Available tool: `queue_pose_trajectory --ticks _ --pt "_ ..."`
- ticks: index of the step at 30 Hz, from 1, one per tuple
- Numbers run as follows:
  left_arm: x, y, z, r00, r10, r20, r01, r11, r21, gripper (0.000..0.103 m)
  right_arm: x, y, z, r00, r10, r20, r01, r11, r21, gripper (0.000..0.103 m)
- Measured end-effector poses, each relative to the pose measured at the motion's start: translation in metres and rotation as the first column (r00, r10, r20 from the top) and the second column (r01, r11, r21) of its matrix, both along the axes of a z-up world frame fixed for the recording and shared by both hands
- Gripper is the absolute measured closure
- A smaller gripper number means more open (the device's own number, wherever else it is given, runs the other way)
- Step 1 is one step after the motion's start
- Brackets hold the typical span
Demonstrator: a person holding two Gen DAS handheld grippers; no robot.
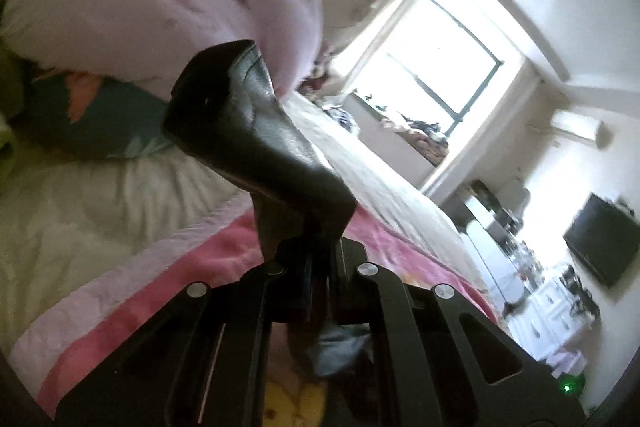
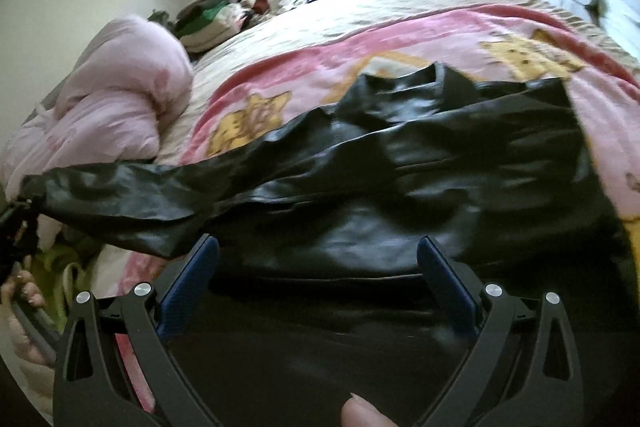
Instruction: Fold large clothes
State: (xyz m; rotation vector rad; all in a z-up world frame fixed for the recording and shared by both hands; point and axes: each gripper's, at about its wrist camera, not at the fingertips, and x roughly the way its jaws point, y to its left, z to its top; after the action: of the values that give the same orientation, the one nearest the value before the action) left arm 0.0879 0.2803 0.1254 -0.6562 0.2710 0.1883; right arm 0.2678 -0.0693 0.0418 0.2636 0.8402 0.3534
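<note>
A black leather jacket (image 2: 400, 187) lies spread on a pink blanket on the bed. Its left sleeve (image 2: 140, 199) is pulled out and raised to the left, where my left gripper (image 2: 18, 227) holds the cuff. In the left wrist view the left gripper (image 1: 320, 251) is shut on that sleeve, and the cuff end (image 1: 248, 131) sticks up beyond the closed fingers. My right gripper (image 2: 318, 247) hovers over the jacket's lower body, open, its blue pads (image 2: 200, 267) wide apart with nothing pinched between them.
A bunched pink duvet (image 2: 112, 99) sits at the bed's left side beside a dark pillow (image 1: 100, 123). The pink cartoon blanket (image 2: 400, 39) covers the bed. A clothes pile (image 2: 216, 15) lies by the window. A TV (image 1: 604, 243) hangs on the right wall. A thumb (image 2: 364, 413) shows at the bottom.
</note>
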Motion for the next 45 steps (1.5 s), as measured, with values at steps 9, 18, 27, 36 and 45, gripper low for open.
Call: queue_pose_trajectory --ticks 9,18,27,36,45 --pt "0.015 -0.068 0.022 0.976 -0.212 0.048 0.209 0.975 0.072 0.102 -0.023 -0.05 -0.002 0.995 -0.104 0.005 0.103 0.994 0.047 0.004" --pt "0.035 -0.125 0.022 0.901 -0.429 0.064 0.419 0.898 0.131 0.102 -0.032 -0.079 -0.001 0.986 -0.169 0.004 0.168 0.982 0.089 0.004" --pt "0.062 -0.193 -0.008 0.787 -0.615 -0.04 0.614 0.776 0.146 0.102 -0.042 -0.131 0.004 0.948 -0.317 0.029 0.312 0.942 0.124 0.004" --pt "0.078 -0.251 -0.066 0.675 -0.704 -0.218 0.736 0.662 0.14 0.102 -0.054 -0.183 -0.008 0.892 -0.452 0.005 0.447 0.883 0.146 0.004" --pt "0.084 -0.296 -0.122 0.59 -0.686 -0.426 0.801 0.563 0.204 0.098 -0.047 -0.182 -0.021 0.922 -0.379 -0.073 0.386 0.9 0.204 0.005"
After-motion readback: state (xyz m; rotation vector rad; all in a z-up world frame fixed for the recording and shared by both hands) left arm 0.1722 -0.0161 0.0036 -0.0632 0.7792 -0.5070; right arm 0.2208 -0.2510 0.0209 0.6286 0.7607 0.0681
